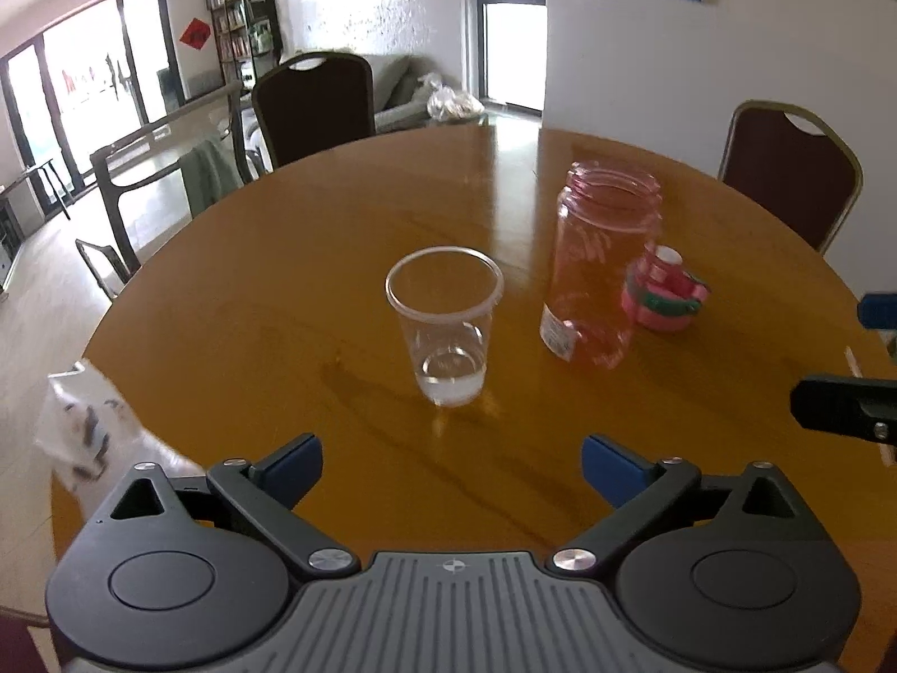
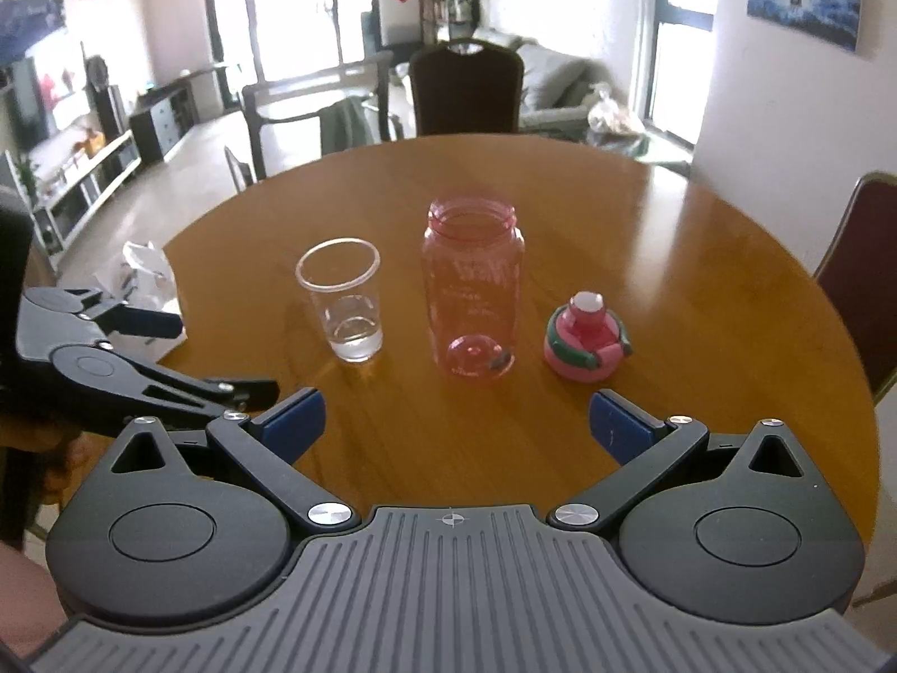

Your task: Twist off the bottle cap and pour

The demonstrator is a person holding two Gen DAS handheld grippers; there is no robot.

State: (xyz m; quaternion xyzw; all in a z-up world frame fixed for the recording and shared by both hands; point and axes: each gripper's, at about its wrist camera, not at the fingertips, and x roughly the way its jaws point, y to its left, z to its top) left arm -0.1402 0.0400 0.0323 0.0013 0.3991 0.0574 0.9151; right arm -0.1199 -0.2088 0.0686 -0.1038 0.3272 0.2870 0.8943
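A pink see-through bottle [image 1: 602, 263] [image 2: 474, 291] stands upright on the round wooden table [image 1: 336, 280] [image 2: 701, 280], its mouth uncapped. Its pink and green cap [image 1: 664, 294] [image 2: 586, 342] lies on the table to the bottle's right. Left of the bottle stands a clear plastic cup [image 1: 445, 325] [image 2: 343, 300] with a little water at the bottom. My left gripper [image 1: 451, 462] is open, back from the cup, holding nothing. My right gripper [image 2: 454, 420] is open too, short of the bottle, with nothing between its fingers. The left gripper [image 2: 140, 359] also shows at the left of the right wrist view.
A white plastic bag [image 1: 89, 437] [image 2: 146, 280] lies at the table's left edge. Dark chairs [image 1: 314, 106] [image 2: 465, 90] stand at the far side, and a red chair [image 1: 790, 168] [image 2: 863, 291] at the right. The right gripper's finger [image 1: 841, 406] shows at the right edge.
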